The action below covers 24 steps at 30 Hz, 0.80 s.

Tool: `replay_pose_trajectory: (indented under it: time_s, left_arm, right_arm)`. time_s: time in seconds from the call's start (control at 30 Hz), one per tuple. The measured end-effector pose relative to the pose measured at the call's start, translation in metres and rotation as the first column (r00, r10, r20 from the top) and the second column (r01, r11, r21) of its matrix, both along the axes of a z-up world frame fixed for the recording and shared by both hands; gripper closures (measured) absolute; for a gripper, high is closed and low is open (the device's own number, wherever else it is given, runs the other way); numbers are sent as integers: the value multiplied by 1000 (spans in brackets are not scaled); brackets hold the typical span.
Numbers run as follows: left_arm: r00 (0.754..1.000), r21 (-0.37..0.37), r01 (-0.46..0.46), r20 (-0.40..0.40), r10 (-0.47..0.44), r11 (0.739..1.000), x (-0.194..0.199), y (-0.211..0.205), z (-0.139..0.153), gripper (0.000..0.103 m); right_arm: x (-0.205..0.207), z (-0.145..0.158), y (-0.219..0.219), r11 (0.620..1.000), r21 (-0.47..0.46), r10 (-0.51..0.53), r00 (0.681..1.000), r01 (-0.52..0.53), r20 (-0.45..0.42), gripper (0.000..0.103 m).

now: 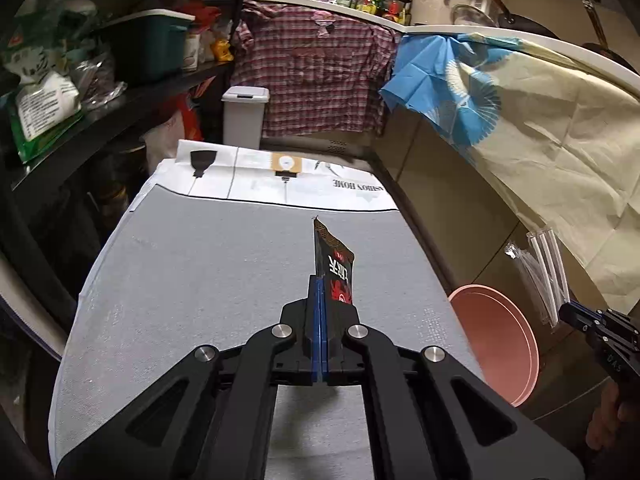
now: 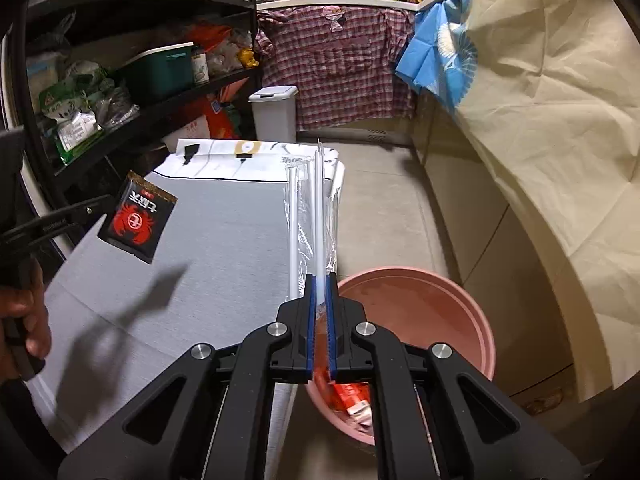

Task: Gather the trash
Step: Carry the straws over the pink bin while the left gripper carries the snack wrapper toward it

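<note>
My left gripper (image 1: 321, 280) is shut on a black sachet with a red crab print (image 1: 335, 268) and holds it above the grey-covered table (image 1: 200, 280). The sachet also shows in the right wrist view (image 2: 138, 222), held at the left. My right gripper (image 2: 320, 280) is shut on a clear plastic sleeve of white straws (image 2: 316, 216), over the table's right edge and above the pink bin (image 2: 420, 308) on the floor. The bin holds red and white packaging (image 2: 352, 396). In the left wrist view the straws (image 1: 548, 268) and right gripper (image 1: 576, 316) hang above the bin (image 1: 500, 344).
A white lidded bin (image 1: 244, 116) stands beyond the table. Black shelving with bags and a green box (image 1: 148, 48) runs along the left. A cloth-draped counter (image 1: 560, 140) curves along the right. A plaid shirt (image 1: 312, 72) hangs at the back.
</note>
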<state>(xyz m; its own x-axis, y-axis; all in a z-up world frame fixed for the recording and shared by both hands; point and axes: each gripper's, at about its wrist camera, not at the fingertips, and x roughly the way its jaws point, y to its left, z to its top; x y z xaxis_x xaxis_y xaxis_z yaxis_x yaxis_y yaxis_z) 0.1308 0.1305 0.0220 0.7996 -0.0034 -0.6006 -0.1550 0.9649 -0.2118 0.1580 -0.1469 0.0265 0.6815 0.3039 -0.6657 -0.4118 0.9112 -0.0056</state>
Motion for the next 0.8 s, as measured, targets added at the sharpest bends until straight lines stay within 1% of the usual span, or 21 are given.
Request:
replay_pose_trajectory:
  time_s: [0.27,0.43,0.67,0.8]
  left_arm:
    - [998,28,57,-1,-57,998,9,-31,-1,103]
    - [995,42,97,13,-98,994,13,-45,1,103]
    - [989,59,144,21,-145,988,20,-67,3,103]
    - [982,71,185,31,-188,980,23,-81,4,103]
  right_arm:
    - [6,-1,-30,998,3,-65,998,65,5,98]
    - [11,-7,-43,994,-30,-109,994,109,-7,98]
    - [20,-12,-68,986,-14,-169,985,169,-33,98]
    - [24,-17,-75,980,-24,-196,980,195,-39,98]
